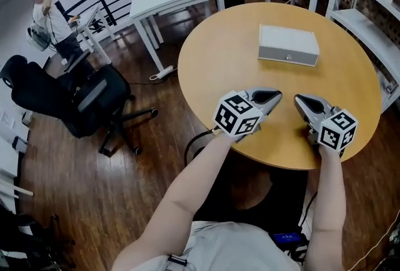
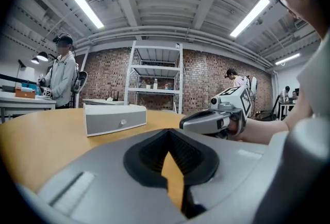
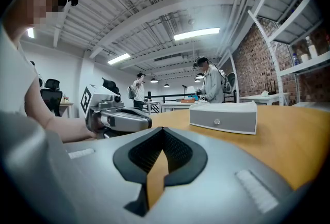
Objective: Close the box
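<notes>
Round wooden table [image 1: 206, 76] in a brick-walled workshop, with plenty of bare top. Left gripper [image 2: 167, 138] has its jaws pressed together with nothing in them, and the right gripper [image 3: 164, 136] is the same, closed up and empty. Both sit low at the near edge of the table, tips angled toward each other and just beside one another, not touching as far as I can see. Box [image 1: 289, 45] is out past them toward the far side, well apart from both. It lies flat on the table and looks shut, with a small knob [image 3: 217, 122] on the front face, so no telling what's inside. Bare wood all round it. Off the table: chair [image 1: 81, 101] to the left, white desks [image 1: 178, 4] beyond, shelf [image 1: 369, 32] close by the right edge.
</notes>
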